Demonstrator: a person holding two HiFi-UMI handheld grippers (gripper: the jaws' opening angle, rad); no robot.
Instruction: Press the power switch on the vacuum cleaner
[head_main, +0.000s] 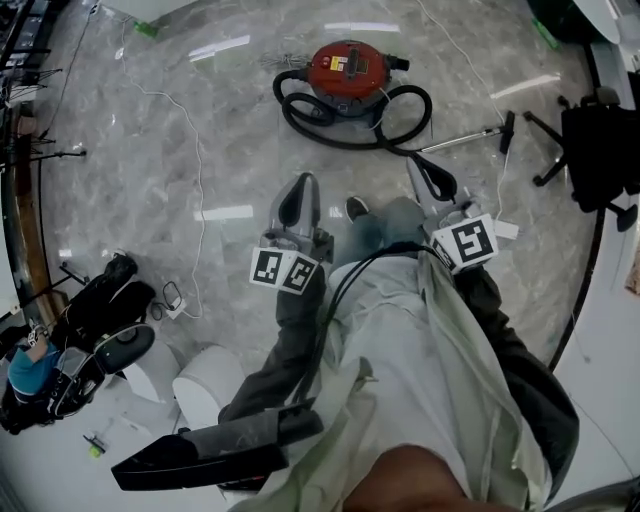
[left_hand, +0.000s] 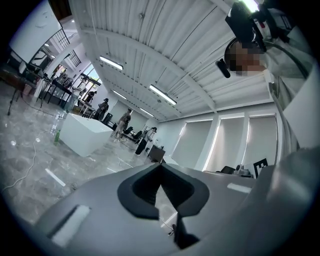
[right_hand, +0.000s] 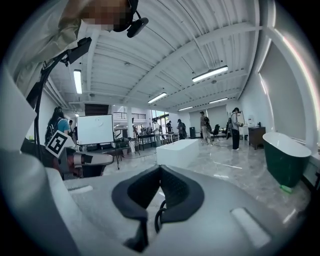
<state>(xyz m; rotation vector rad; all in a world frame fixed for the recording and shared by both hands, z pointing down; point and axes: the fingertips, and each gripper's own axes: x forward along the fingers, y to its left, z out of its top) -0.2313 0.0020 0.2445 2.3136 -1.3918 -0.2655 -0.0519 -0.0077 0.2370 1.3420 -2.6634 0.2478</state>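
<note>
While the red vacuum cleaner (head_main: 345, 68) sits on the marble floor (head_main: 180, 130) well ahead of both grippers, ringed by its black hose (head_main: 300, 118), its power switch is too small to pick out. The left gripper (head_main: 299, 200) and right gripper (head_main: 432, 176) hover above the person's legs, each with jaws pressed together on nothing. Neither gripper view clearly shows the vacuum cleaner.

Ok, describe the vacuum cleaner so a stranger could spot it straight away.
On the grey marble floor, look to the top middle of the head view, beyond the person's shoe. There lies the vacuum cleaner, a round canister with a black hose looped beside it. It alone is red; the metal wand and office chair to its right are silver and black.
</note>
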